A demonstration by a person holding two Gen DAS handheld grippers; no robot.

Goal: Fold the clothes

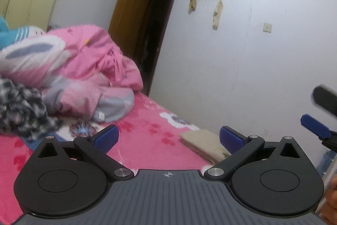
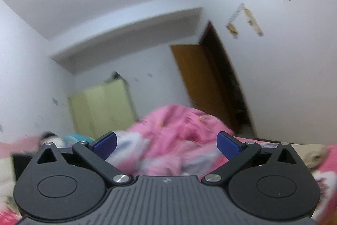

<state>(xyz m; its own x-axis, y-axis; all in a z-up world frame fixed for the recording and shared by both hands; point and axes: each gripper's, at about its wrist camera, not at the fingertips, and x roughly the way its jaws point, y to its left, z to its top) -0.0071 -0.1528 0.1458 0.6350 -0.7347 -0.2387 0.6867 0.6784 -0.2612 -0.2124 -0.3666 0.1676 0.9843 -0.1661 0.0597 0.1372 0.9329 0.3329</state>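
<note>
Pink floral bedding covers the bed (image 1: pixel 147 130) in front of you, and both of your grippers are raised above it with nothing between their fingers. Your left gripper (image 1: pixel 168 138) has its blue pads spread wide, and below and beyond it a folded beige garment (image 1: pixel 200 144) lies flat near the bed's right edge. At the left of the same view a black-and-white checked garment (image 1: pixel 21 107) sits crumpled in a heap, touching the big pink quilt (image 1: pixel 84 60) bunched up behind it (a teal item peeks out at the far left edge, too cropped to identify). Your right gripper (image 2: pixel 166 144) is also wide open and tilted upward, so its camera takes in mostly wall, ceiling and the brown door (image 2: pixel 202 81); the quilt fills the gap between its fingers, blurred. A corner of the beige garment shows just past its right finger. From the left wrist, one blue pad of your right gripper appears at the far right edge.
</note>
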